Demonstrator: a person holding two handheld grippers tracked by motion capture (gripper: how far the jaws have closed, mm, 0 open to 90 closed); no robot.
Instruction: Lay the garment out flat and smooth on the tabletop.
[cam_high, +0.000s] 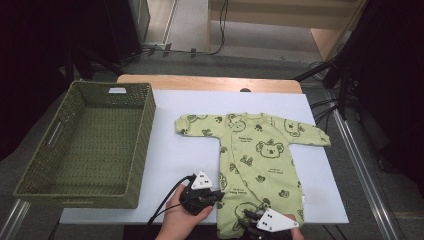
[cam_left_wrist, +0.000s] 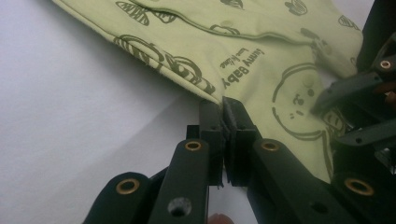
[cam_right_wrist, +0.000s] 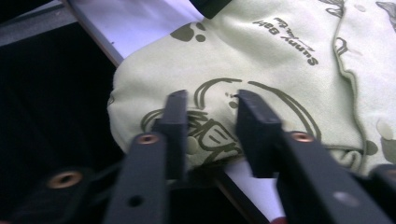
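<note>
Romper (cam_high: 260, 160): bottom hem runs under the right gripper (cam_high: 254, 220), so the leg ends there are hidden. Right hand cut off by the high view's bottom edge (a sliver shows). Left gripper (cam_left_wrist: 225, 122) view: cloth edge vanishes between the shut fingers (cam_left_wrist: 211, 121). Right gripper view is motion-blurred; contact between fingers (cam_right_wrist: 173, 116) and cloth can't be told. Basket (cam_high: 30, 192) label too small to read.

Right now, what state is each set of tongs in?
Left tongs: shut on the edge of the green baby romper.
Right tongs: open, jaws over the romper's foot end, not pinching.
</note>
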